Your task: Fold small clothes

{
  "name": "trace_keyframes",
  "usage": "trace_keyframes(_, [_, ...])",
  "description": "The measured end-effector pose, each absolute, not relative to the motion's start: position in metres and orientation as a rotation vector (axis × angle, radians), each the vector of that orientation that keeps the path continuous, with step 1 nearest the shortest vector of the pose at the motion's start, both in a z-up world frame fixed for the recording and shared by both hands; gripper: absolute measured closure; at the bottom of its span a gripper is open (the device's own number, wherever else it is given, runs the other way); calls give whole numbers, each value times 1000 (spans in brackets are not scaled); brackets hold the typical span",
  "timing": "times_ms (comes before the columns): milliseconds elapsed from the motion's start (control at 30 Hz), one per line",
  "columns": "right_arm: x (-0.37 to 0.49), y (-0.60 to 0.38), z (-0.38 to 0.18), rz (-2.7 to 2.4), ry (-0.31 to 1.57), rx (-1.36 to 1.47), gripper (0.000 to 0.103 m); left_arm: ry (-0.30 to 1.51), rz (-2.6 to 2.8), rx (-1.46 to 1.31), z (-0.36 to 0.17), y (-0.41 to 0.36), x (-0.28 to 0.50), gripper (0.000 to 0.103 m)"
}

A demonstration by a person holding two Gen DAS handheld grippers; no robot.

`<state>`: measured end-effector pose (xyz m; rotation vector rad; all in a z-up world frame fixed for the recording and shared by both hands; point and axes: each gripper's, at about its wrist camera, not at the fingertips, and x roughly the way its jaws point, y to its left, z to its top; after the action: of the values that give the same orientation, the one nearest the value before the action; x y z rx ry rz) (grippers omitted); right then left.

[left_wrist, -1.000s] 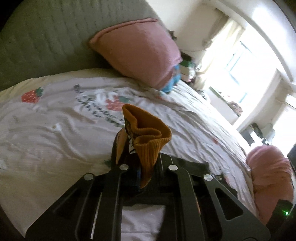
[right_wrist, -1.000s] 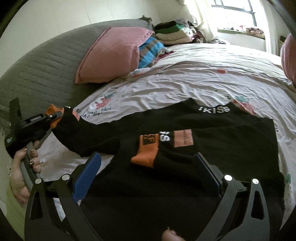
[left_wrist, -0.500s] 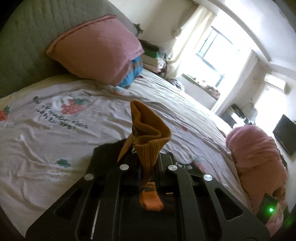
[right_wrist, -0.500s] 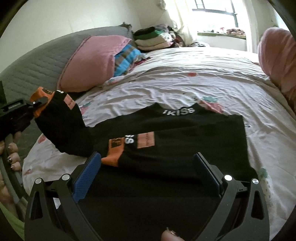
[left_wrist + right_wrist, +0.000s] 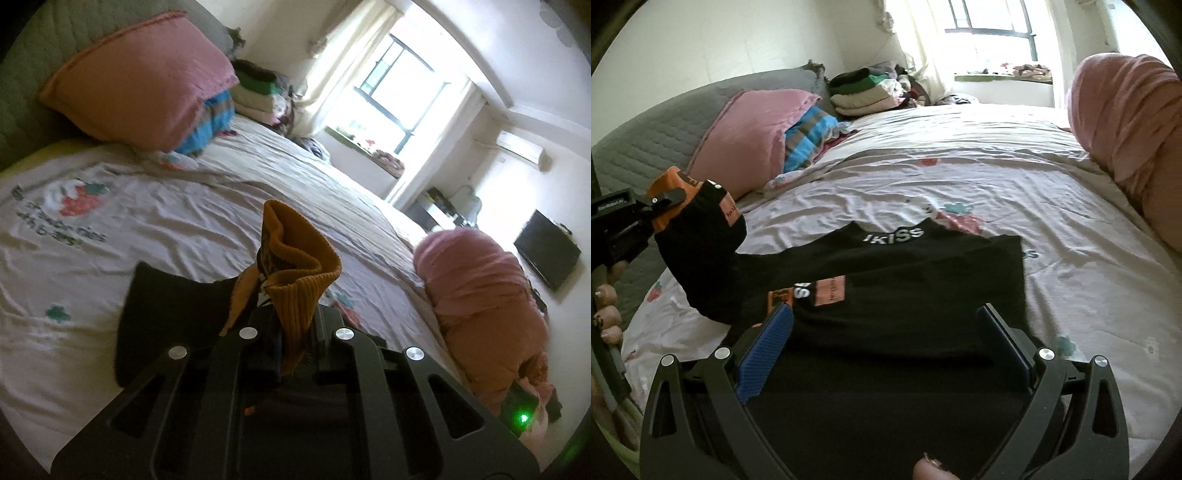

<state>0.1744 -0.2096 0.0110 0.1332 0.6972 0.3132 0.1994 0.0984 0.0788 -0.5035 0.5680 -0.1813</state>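
Note:
A black sweatshirt (image 5: 923,280) with orange cuffs and white lettering lies on the bed. My left gripper (image 5: 291,332) is shut on its orange sleeve cuff (image 5: 295,280) and holds the sleeve lifted. In the right wrist view the left gripper (image 5: 661,201) is at the far left, with the black sleeve (image 5: 705,258) hanging from it over the shirt's left side. My right gripper (image 5: 882,339) is open and empty, hovering low over the near part of the shirt. The other sleeve's orange cuff (image 5: 779,297) lies folded across the chest.
A pink pillow (image 5: 750,140) and a blue striped cloth (image 5: 809,136) lean on the grey headboard (image 5: 646,133). A pile of folded clothes (image 5: 864,92) sits at the back. A rolled pink blanket (image 5: 1130,140) lies at the right. The strawberry-print sheet (image 5: 960,173) covers the bed.
My left gripper has carried the cuff up and inward, so the sleeve now drapes over the shirt's left side. The right gripper has stayed open above the shirt.

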Motion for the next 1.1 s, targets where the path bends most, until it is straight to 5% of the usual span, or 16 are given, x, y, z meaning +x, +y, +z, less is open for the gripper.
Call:
trace_keyframes(767, [181,-271,-12,166,743,204,5,807,-497,-426,-12,5,229,98])
trace_keyframes(1033, [186,-274,-22,155,777,229,5,879,-563,-486,-38,7,231,60])
trace_keyframes(1100, [187,-271,-25,162,788,231,5,881,-572,-521,-38,14,232,41])
